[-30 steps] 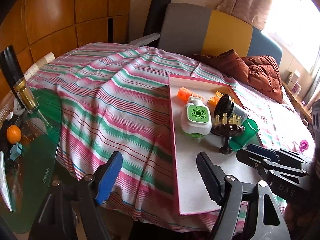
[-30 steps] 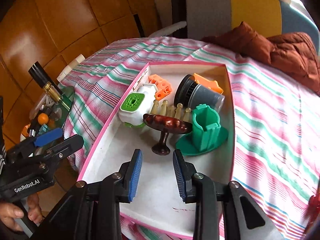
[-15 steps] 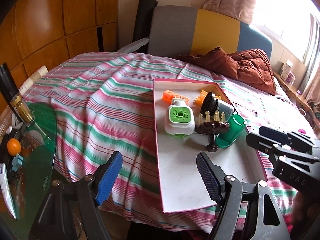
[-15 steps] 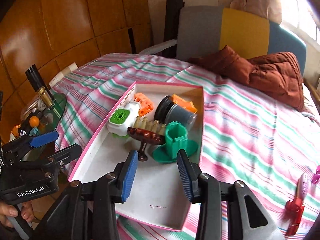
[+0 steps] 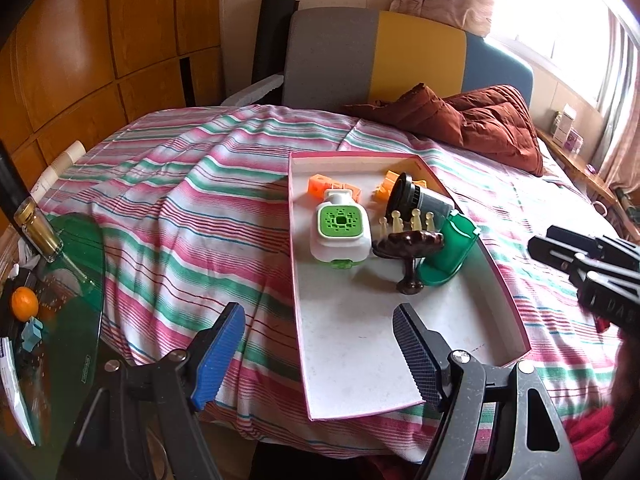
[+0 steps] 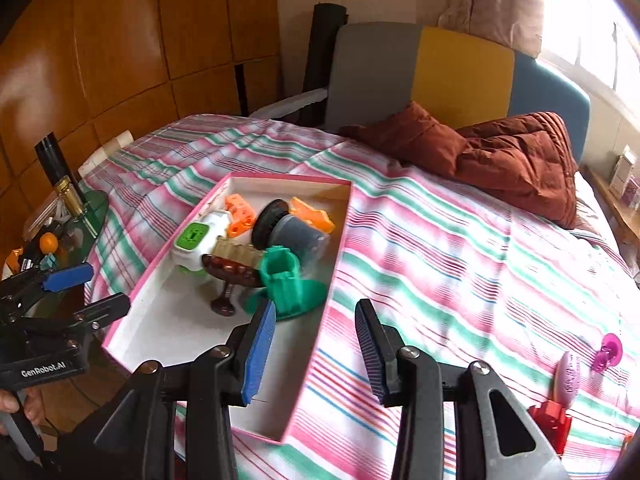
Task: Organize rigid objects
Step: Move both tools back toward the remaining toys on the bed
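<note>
both hand-held grippers, left (image 5: 318,354) and right (image 6: 315,346), hang open and empty; loose pink toys (image 6: 570,372) lie on the bed right of the right one, nearer it than the pink-rimmed box (image 6: 336,276).

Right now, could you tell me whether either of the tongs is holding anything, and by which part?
Nothing is held. The left tongs and the right tongs are both open and empty, clear of the pink tray.
</note>
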`<state>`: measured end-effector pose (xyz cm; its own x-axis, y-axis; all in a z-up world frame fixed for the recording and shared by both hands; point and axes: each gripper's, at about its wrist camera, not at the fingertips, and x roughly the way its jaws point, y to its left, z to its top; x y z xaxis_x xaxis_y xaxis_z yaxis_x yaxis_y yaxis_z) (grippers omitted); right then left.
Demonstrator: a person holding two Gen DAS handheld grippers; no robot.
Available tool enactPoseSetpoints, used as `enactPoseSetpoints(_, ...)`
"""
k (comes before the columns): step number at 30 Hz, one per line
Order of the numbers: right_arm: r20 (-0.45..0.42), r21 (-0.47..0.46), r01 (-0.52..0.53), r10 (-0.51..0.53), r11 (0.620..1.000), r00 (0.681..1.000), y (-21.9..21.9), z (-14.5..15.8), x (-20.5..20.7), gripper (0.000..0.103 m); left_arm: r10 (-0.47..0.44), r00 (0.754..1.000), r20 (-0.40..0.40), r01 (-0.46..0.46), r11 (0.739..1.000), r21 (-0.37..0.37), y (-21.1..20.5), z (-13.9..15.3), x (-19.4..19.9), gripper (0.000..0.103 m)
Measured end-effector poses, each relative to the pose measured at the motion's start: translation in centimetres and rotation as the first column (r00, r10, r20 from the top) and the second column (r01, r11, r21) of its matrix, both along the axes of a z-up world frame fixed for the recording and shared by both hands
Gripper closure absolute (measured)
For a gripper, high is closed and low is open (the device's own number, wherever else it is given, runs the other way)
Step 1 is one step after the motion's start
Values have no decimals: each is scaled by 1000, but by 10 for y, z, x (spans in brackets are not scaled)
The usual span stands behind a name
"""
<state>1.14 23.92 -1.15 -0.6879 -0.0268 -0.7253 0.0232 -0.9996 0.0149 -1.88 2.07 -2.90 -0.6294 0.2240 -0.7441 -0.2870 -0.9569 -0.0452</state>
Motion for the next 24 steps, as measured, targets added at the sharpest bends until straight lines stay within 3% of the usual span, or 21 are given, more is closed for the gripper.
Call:
enactPoseSetpoints(9, -1, 25, 193, -193, 981, 981, 82, 8, 26, 62, -16, 1000, -19, 16, 1000, -20, 5, 2, 2, 26)
enactPoseSetpoints(14, -6, 19, 386, -386, 922, 923, 153, 9, 54, 62, -38, 999, -27, 38, 999, -15, 8, 5, 4, 26)
enactPoseSetpoints(16, -16, 12, 474, -474, 880, 880, 182, 9, 69, 62, -52, 998, -31, 51, 999, -11, 11, 7, 5, 26)
enactPoseSetpoints(19, -35, -37, 614, -615, 789, 788, 223, 6, 95, 62, -64, 997, -38, 64, 998, -13, 16, 10, 7, 26)
enactPoseSetpoints(24, 5, -225, 786, -806, 575, 592, 276, -1, 139, 61, -69, 997, -45, 69, 998, -8, 21, 14, 8, 26)
